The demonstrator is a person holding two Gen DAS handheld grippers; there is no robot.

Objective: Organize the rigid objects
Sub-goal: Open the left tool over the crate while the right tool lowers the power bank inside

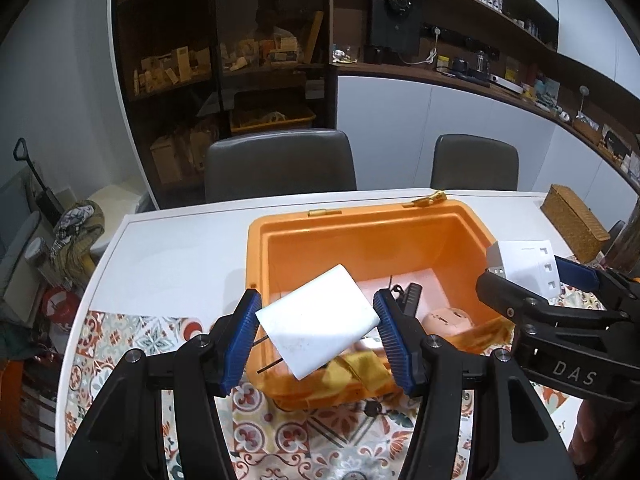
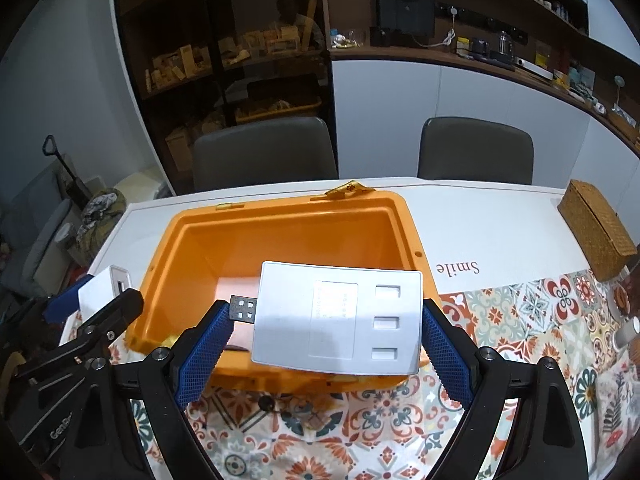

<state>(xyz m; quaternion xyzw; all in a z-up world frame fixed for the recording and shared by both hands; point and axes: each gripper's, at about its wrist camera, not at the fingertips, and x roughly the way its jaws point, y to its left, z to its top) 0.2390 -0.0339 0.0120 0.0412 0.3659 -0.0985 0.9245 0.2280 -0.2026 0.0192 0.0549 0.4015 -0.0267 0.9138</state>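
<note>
**A:** While both of your grippers hang over the near rim of the orange bin [image 1: 256, 236], you look to be in the carrying step: each holds one item, and neither is in the bin yet. Your left gripper [image 1: 318, 322] is clamped on a plain white block [image 1: 318, 320], tilted, its blue pads [image 1: 244, 332] pressing opposite edges. Your right gripper [image 2: 322, 334] stands wide but grips a flat white adapter [image 2: 338, 316] across its width, a dark USB plug [image 2: 243, 309] jutting from the adapter's left end.

**B:** What does the next move call for?

**A:** Probably carrying each item forward over the bin's opening, lowering it inside, then spreading the jaws. That is my judgement, not something shown.

**B:** Is anything already in the bin?

**A:** Yes. In the left wrist view, a dark clip-like object [image 1: 410, 298] and a pale pink rounded item [image 1: 450, 320] lie on the floor, with yellow fabric [image 1: 360, 368] bunched against the near wall. Choose a bare patch toward the far side.

**B:** Which edges should I mind?

**A:** The near rim sits just under both loads, so lift clear before moving forward. The adapter is wide; keep it level so its corners miss the right wall [image 2: 408, 232]. Your two grippers are close side by side, the right one's load near the bin's right rim.

**B:** And room around the bin?

**A:** The white table [image 1: 168, 248] is bare to the bin's left and behind it. A woven box [image 2: 596, 228] stands well apart to the right, and a patterned cloth [image 2: 520, 312] covers the near side.
</note>
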